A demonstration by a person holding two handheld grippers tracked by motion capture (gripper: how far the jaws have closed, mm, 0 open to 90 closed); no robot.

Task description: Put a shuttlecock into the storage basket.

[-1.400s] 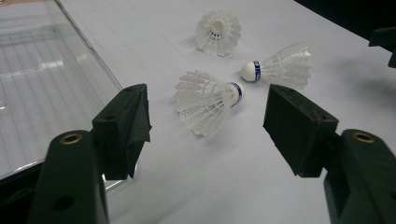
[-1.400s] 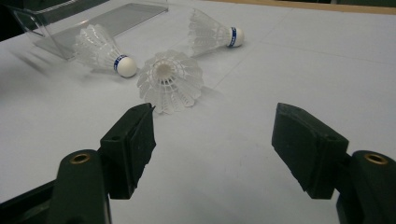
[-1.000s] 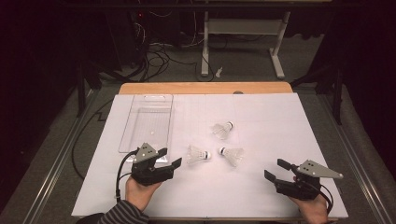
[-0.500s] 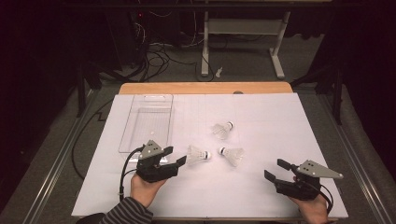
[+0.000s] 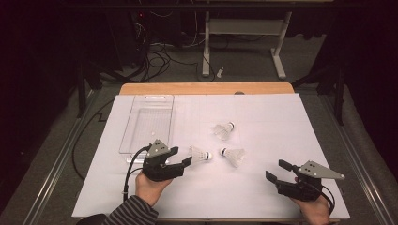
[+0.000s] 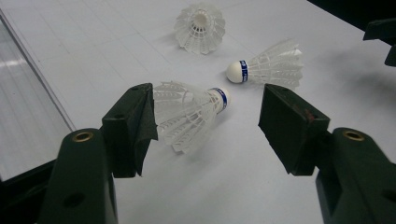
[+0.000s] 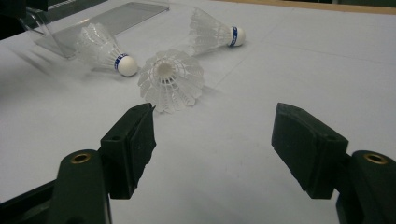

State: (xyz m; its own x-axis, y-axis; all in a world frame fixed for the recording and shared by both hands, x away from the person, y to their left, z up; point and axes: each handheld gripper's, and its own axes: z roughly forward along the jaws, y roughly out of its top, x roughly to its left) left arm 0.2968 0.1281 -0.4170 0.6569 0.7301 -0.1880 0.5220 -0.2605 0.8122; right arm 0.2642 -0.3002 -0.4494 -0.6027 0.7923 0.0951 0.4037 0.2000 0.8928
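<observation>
While both grippers gape empty, three shuttlecocks (image 5: 200, 153) lie beside one clear tray (image 5: 141, 140).

In the left gripper view, the near jaw hid part of the nearest shuttlecock's (image 6: 189, 114) skirt; the clear tray (image 6: 28, 116) ran off the left edge. Contact between pad and feathers was indeterminable.

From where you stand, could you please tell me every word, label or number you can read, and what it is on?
No text is readable.
Blue band on the nearest shuttlecock: any print is too blurred to read.
Blue band on the second shuttlecock: likewise unreadable.
Third shuttlecock, clear tray, white table cover: no markings visible.
</observation>
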